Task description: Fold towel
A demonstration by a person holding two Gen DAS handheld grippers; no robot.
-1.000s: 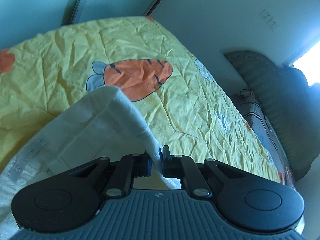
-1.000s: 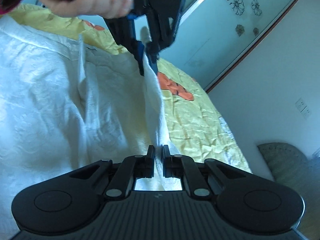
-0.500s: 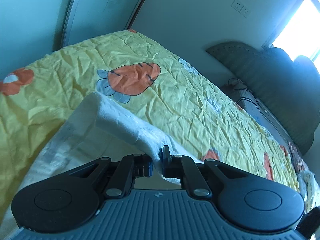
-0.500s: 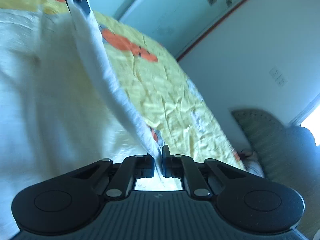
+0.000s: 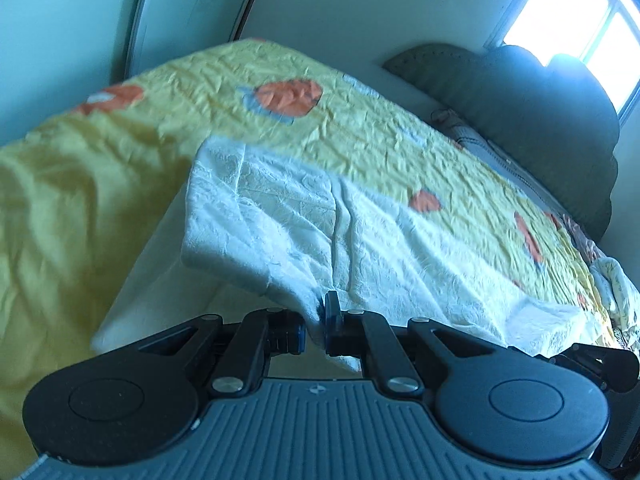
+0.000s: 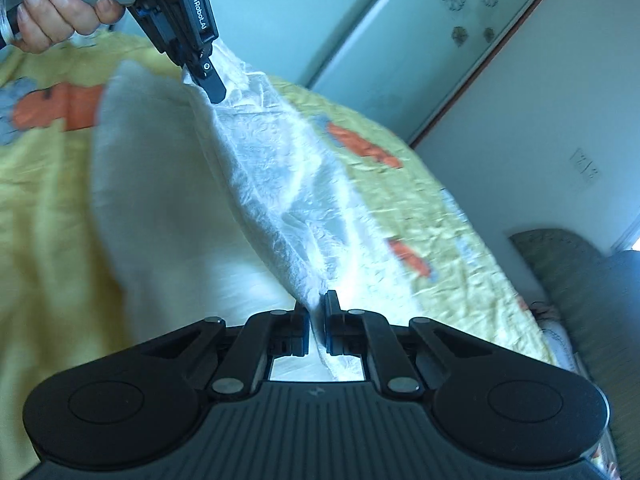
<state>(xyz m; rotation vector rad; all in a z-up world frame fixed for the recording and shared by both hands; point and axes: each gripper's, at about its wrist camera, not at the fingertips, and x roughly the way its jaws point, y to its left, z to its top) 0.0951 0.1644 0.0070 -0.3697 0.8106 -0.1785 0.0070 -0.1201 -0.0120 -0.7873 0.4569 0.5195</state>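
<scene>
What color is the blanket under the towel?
The blanket is yellow with orange carrot pictures, clearest in the left wrist view.

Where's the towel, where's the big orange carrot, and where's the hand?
towel [image 5: 400, 240], left wrist view, crinkled top layer.
carrot [image 5: 290, 96], left wrist view, its orange body on the bedspread.
hand [image 6: 52, 12], right wrist view, curled fingers.

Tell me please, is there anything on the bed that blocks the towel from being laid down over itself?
Nothing visible does. Both the left gripper and the right gripper are shut on the towel, and only the yellow bedspread lies around it.
</scene>
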